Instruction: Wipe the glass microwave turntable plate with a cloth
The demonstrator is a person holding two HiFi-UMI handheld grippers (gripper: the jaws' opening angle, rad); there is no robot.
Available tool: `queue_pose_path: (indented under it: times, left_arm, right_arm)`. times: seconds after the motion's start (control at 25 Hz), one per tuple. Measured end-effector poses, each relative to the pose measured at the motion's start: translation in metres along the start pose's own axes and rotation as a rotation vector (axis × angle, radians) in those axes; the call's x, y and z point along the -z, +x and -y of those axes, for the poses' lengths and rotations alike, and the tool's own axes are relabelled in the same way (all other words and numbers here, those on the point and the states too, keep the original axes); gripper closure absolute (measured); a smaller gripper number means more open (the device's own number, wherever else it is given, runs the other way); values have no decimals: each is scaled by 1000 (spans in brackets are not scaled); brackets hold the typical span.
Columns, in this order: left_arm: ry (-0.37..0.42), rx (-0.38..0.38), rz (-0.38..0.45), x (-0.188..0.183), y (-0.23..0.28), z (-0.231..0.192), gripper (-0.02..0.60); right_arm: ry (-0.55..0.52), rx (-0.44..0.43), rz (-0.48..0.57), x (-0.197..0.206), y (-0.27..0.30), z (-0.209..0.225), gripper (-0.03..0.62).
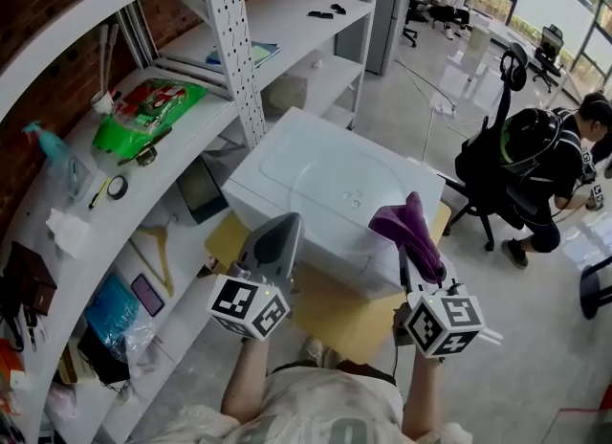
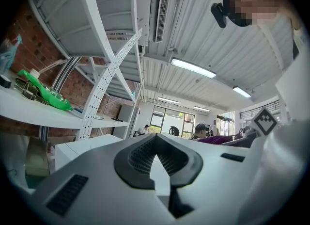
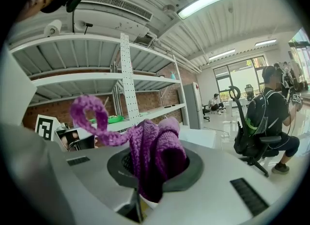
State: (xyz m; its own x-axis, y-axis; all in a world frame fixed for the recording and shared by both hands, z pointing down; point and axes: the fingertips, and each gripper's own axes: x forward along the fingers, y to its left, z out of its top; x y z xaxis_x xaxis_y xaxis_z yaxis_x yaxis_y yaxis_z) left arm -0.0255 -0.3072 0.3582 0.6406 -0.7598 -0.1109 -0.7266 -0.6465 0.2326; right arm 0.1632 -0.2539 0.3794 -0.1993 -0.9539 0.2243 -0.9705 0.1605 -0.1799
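Observation:
The white microwave (image 1: pixel 287 169) stands on a low yellow table. On its top lies the glass turntable plate (image 1: pixel 337 187), showing only as a faint round outline with a few drops. My right gripper (image 1: pixel 406 249) is shut on a purple knitted cloth (image 1: pixel 411 225), held upright above the microwave's near right corner. In the right gripper view the cloth (image 3: pixel 156 155) bulges out between the jaws, with a loop curling up to the left. My left gripper (image 1: pixel 285 225) hovers at the microwave's near edge, jaws together with nothing in them; the left gripper view shows it (image 2: pixel 156 157) pointing upward.
White metal shelving (image 1: pixel 229 40) runs along the left with a green package (image 1: pixel 145 112), tape and bags. The yellow table (image 1: pixel 330 313) juts out toward me. A black office chair (image 1: pixel 488 169) and a seated person (image 1: pixel 564 160) are at the right.

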Motion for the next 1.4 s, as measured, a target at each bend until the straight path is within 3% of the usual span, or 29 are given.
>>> queue_pose_path:
  times: [0.32, 0.64, 1.0, 1.4]
  left_arm:
    - [3, 32, 4, -1, -18, -8, 578]
    - [30, 31, 30, -15, -33, -2, 578]
    - [67, 85, 5, -9, -60, 65, 578]
    - [87, 45, 12, -7, -106, 102, 578]
  right_arm:
    - [-13, -36, 10, 11, -8, -43, 543]
    - [-10, -37, 35, 10, -28, -51, 543]
    - [9, -49, 57, 20, -93, -53, 543]
    - [5, -86, 66, 39, -150, -58, 543]
